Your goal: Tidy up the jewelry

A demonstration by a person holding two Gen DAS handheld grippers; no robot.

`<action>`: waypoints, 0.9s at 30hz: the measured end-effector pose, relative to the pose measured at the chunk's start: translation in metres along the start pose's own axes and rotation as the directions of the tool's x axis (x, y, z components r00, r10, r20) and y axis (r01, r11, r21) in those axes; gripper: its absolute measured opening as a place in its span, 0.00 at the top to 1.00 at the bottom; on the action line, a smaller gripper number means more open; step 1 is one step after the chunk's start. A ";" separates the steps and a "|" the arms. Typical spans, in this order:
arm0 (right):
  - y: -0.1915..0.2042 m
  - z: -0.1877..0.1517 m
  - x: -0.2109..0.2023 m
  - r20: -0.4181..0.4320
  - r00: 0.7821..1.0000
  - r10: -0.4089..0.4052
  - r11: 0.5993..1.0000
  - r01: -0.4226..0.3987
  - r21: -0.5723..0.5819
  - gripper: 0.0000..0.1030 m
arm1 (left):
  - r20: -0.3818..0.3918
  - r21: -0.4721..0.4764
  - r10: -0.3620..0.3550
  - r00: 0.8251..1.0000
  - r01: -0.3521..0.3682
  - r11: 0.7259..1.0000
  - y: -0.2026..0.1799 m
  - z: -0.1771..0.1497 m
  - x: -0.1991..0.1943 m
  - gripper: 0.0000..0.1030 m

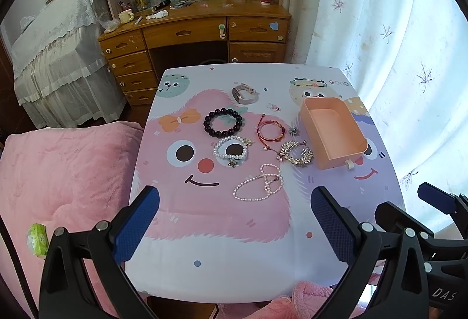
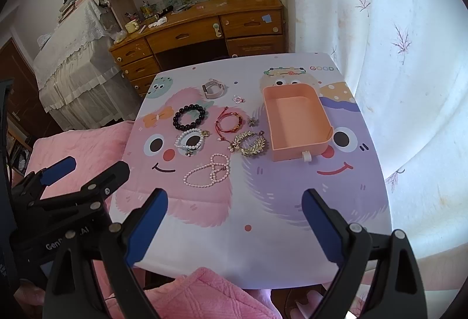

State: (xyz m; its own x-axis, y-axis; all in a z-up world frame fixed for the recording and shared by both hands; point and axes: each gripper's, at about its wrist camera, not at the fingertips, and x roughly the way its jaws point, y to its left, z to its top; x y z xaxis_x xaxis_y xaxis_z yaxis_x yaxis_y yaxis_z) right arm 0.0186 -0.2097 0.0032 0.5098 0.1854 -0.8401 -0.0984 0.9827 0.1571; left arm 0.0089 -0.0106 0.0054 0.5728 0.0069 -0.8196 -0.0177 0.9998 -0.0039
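Observation:
Jewelry lies spread on a cartoon-print table [image 1: 234, 254]: a pearl necklace [image 1: 259, 183], a pearl bracelet [image 1: 231, 149], a dark bead bracelet [image 1: 223, 123], a red cord bracelet [image 1: 270, 130], a gold leaf hair comb [image 1: 295, 152], a small ring [image 1: 273, 107] and a watch [image 1: 244, 93]. An empty orange drawer box [image 1: 333, 131] stands to their right. My left gripper [image 1: 234, 225] hovers open over the table's near part, short of the pearl necklace [image 2: 209, 171]. My right gripper [image 2: 234, 226] is open too, nearer than the orange box [image 2: 297, 121]. Neither holds anything.
A pink blanket [image 1: 64, 178] covers a seat left of the table, with a green packet [image 1: 38, 240] on it. A wooden desk with drawers [image 1: 193, 35] stands behind. White curtains [image 1: 395, 41] hang on the right. More pink fabric [image 2: 204, 295] lies at the table's near edge.

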 end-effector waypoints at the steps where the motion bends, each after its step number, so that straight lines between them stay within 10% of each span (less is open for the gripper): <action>1: 0.001 0.000 0.000 0.000 1.000 0.000 1.000 0.000 -0.001 0.09 | 0.000 0.000 -0.001 1.000 0.001 1.000 0.000 0.000 0.000 0.01; 27: 0.003 0.001 0.004 -0.007 1.000 -0.004 1.000 0.004 0.003 0.09 | 0.006 0.000 -0.002 1.000 0.002 1.000 0.009 0.013 0.004 0.01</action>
State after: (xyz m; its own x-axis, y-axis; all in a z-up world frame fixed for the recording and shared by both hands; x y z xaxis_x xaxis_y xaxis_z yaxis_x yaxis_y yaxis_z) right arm 0.0216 -0.2057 0.0007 0.5046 0.1811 -0.8442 -0.0935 0.9835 0.1551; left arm 0.0219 -0.0010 0.0096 0.5774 0.0051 -0.8164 -0.0166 0.9998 -0.0055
